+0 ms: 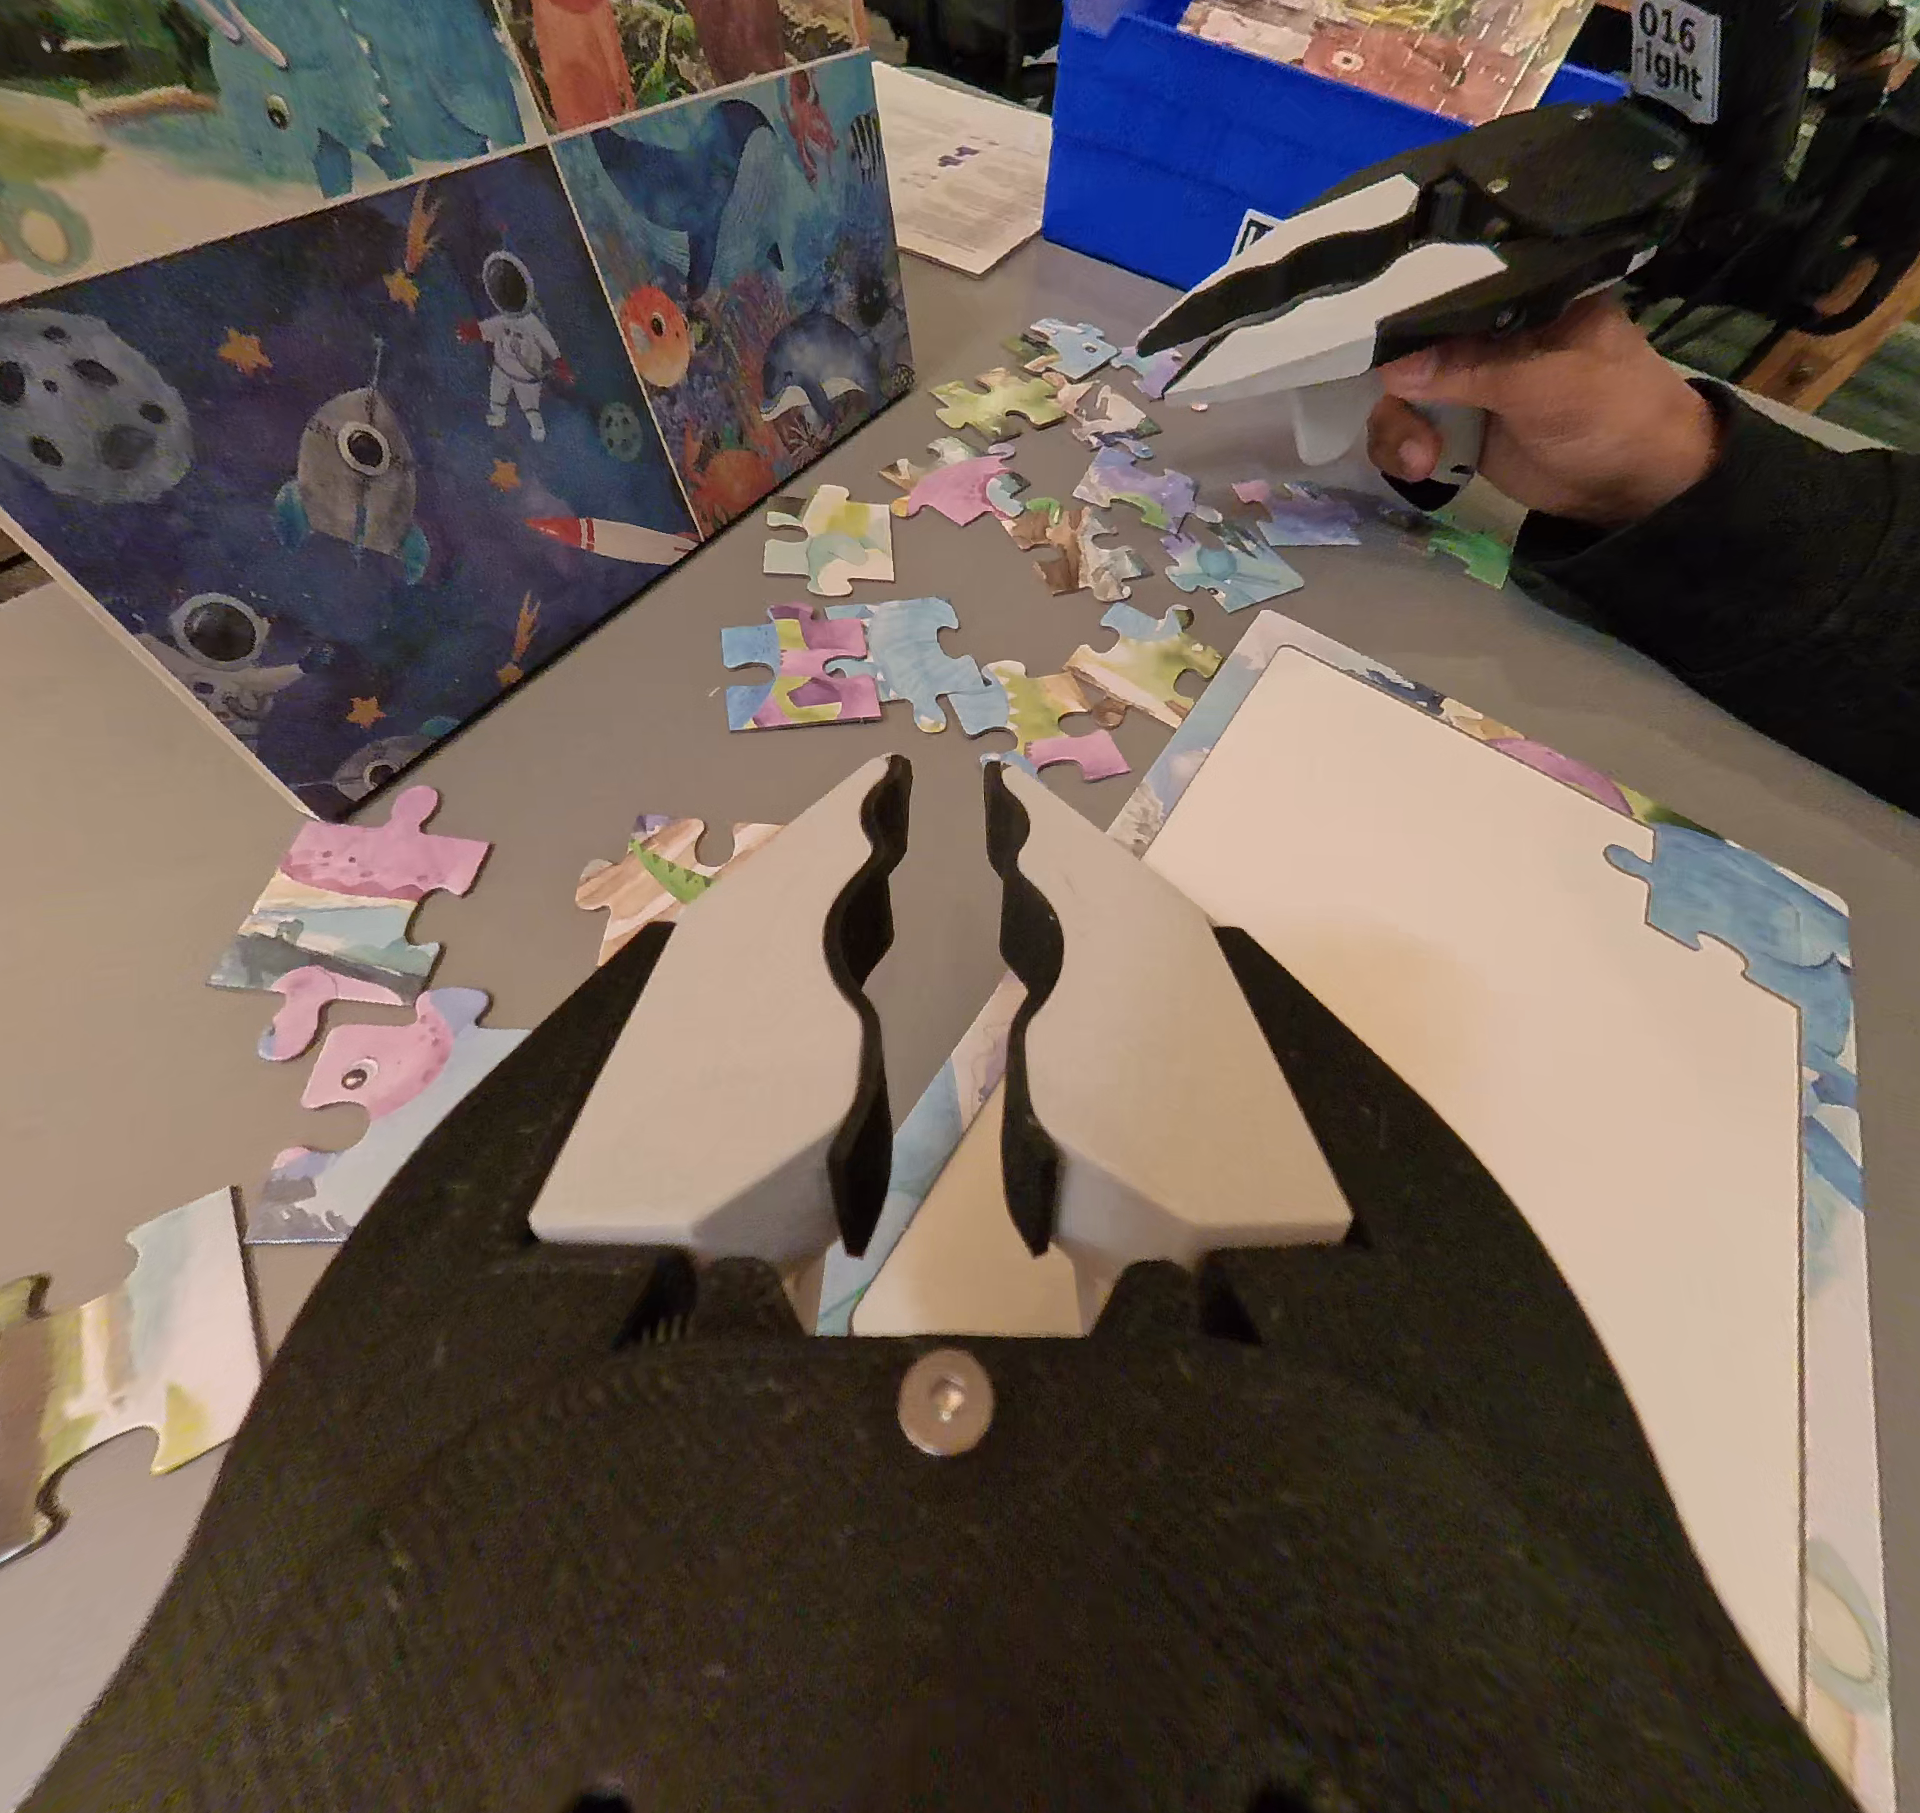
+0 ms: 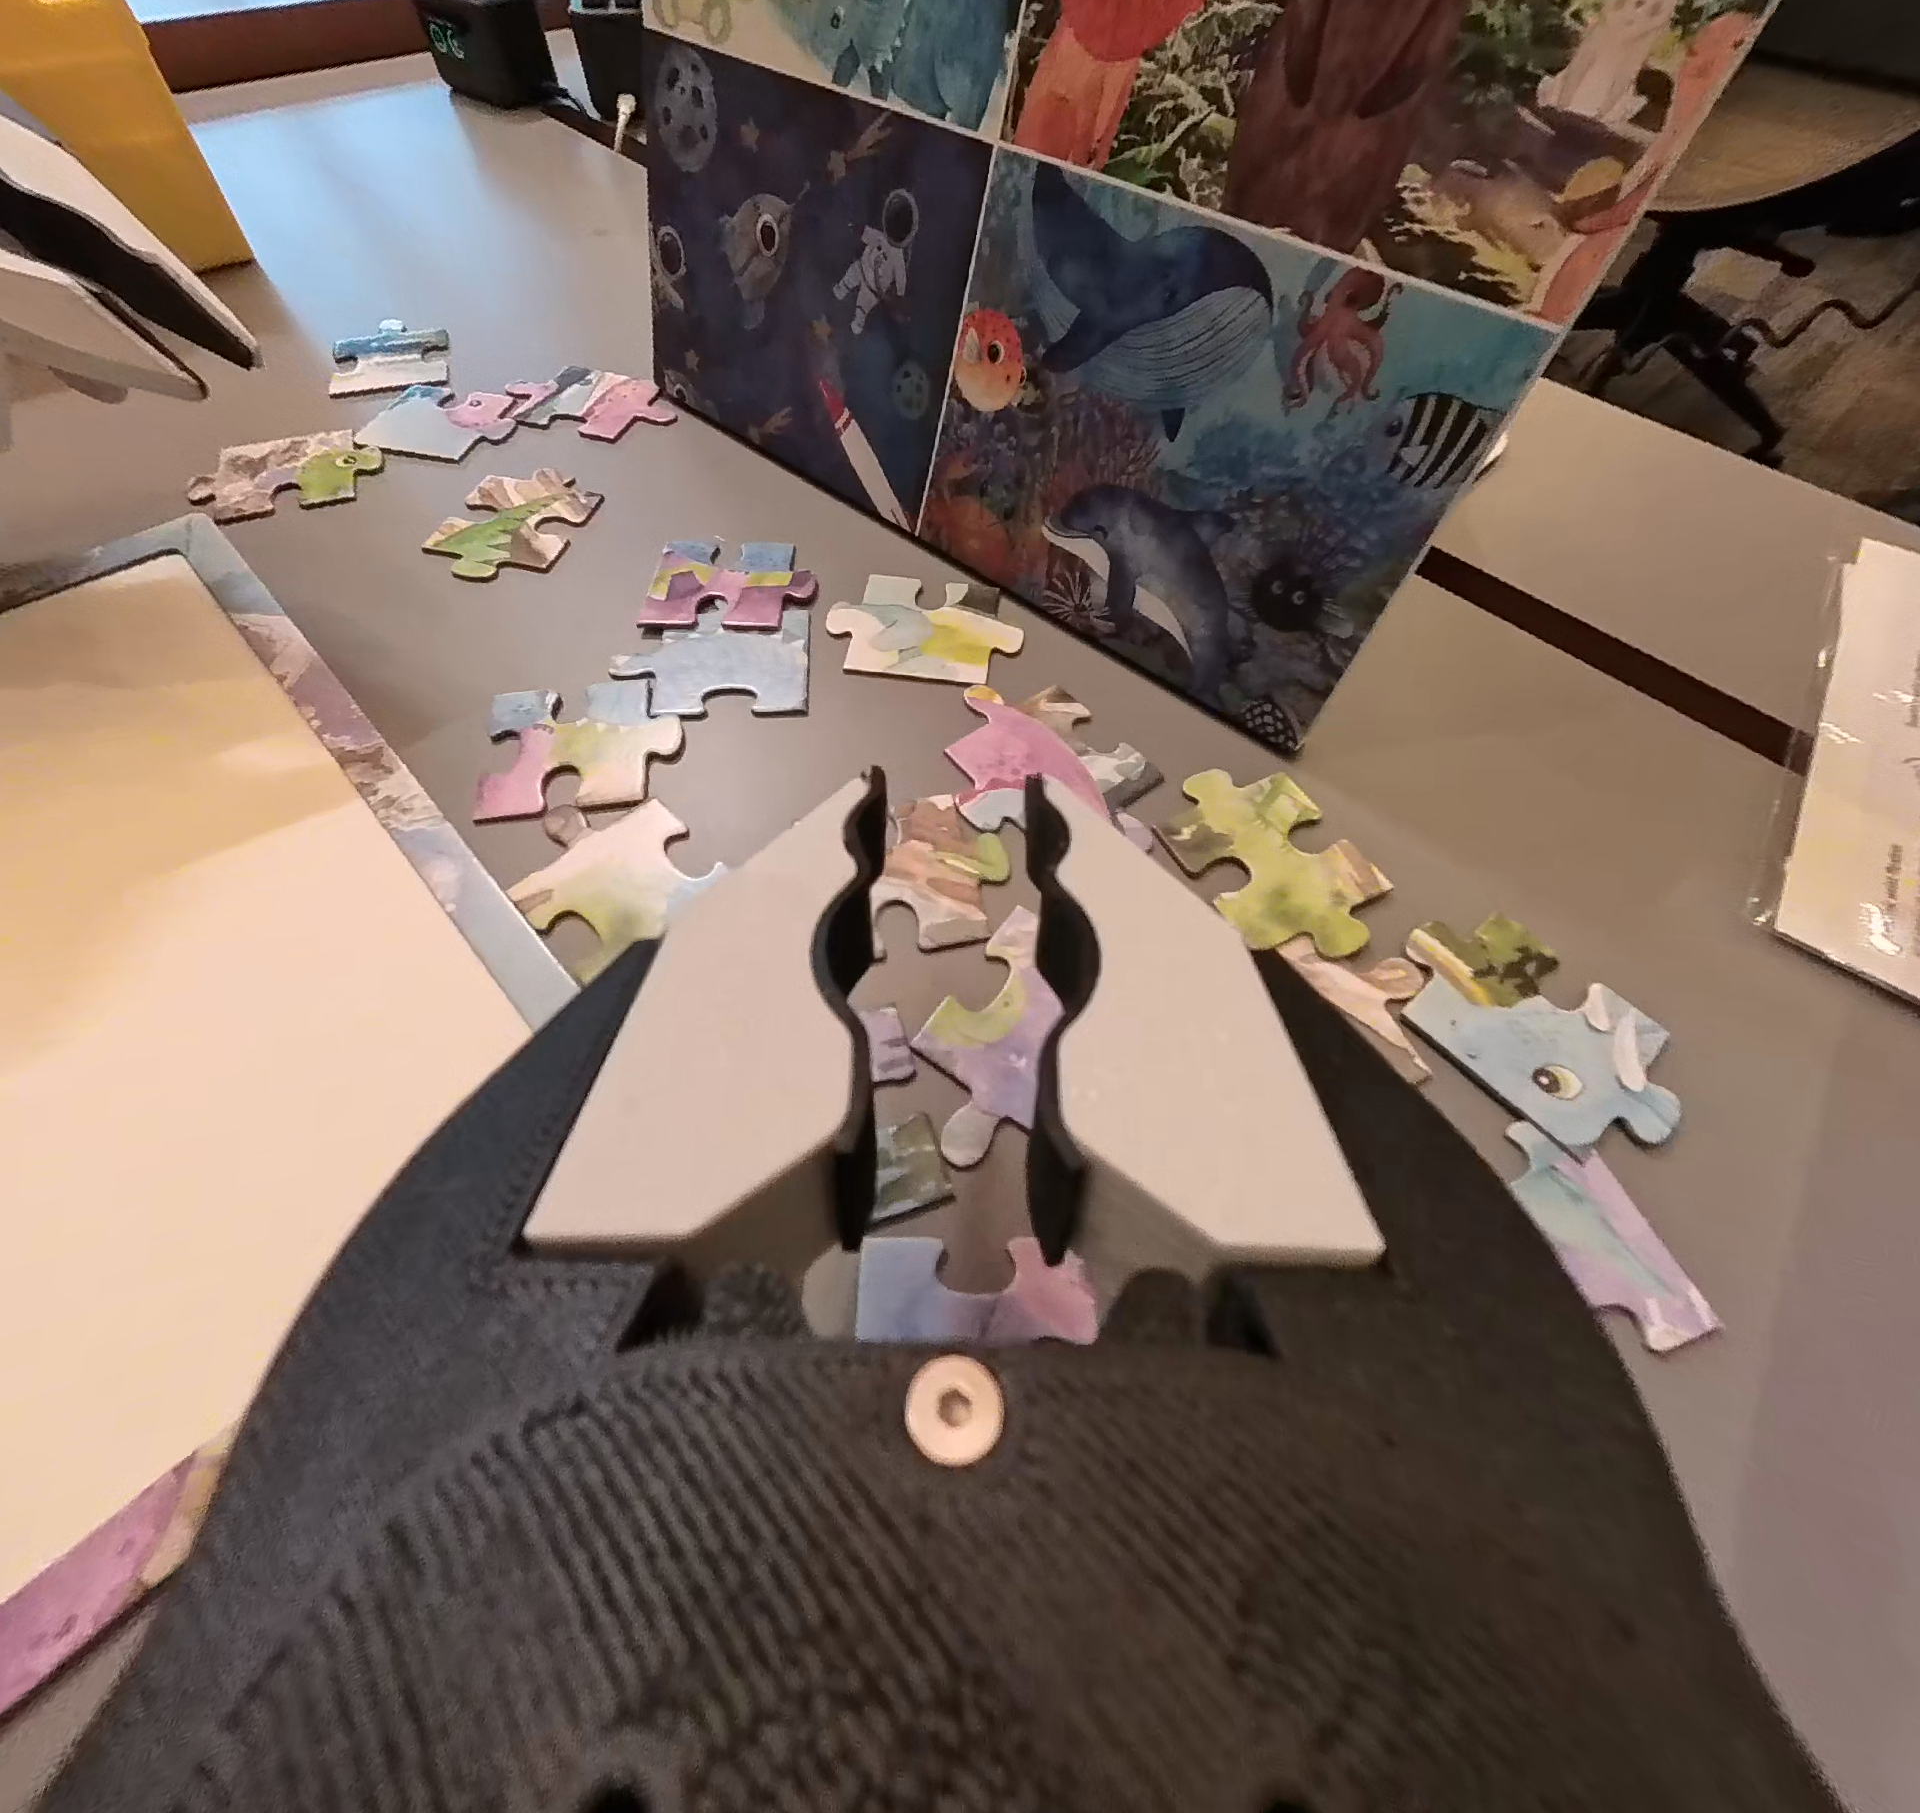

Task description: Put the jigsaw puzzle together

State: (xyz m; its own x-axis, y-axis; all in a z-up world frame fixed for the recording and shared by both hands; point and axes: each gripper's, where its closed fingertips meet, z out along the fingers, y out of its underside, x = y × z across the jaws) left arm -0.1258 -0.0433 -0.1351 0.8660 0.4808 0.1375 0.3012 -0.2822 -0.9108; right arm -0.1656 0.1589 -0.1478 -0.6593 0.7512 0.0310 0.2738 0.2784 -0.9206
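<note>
Under my right hand-held gripper [image 2: 951,807], parted and empty like the left hand-held gripper [image 1: 945,776], loose puzzle pieces [image 2: 940,885] lie flat on the table [image 2: 1558,807]; thin, light, bendable card, so I'd pinch an edge.

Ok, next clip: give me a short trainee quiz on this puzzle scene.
1. True or false: the left gripper holds a puzzle piece.
2. How many pieces show fitted in the puzzle tray? A) none B) one C) nearly all
3. Fill in: the bin beyond the right gripper is ___ in colour.
Key: 1 false, its fingers are apart and empty; 2 B, the blue piece; 3 blue.
</note>
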